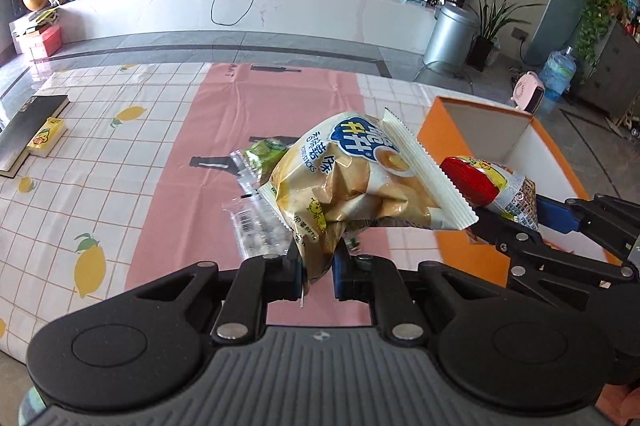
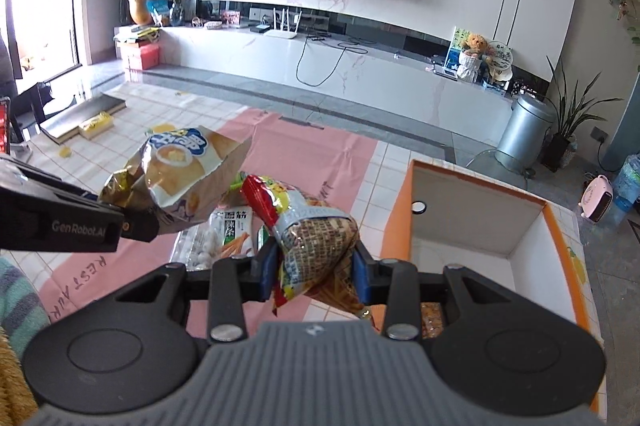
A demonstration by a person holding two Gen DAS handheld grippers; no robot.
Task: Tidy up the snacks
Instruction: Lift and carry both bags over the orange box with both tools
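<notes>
Crumpled gold chip bag (image 1: 352,182) pinched in left hand-held gripper (image 1: 318,278), prob. half-empty.

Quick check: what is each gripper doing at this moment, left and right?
Left gripper: closed on the golden potato stick bag.
Right gripper: closed on the red and yellow snack bag.

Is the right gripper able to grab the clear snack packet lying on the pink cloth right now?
Probably not yet. The right gripper is already shut on the red and yellow snack bag, so its jaws are full. The clear packet lies uncovered on the pink cloth, reachable once that bag goes into the orange box.
</notes>
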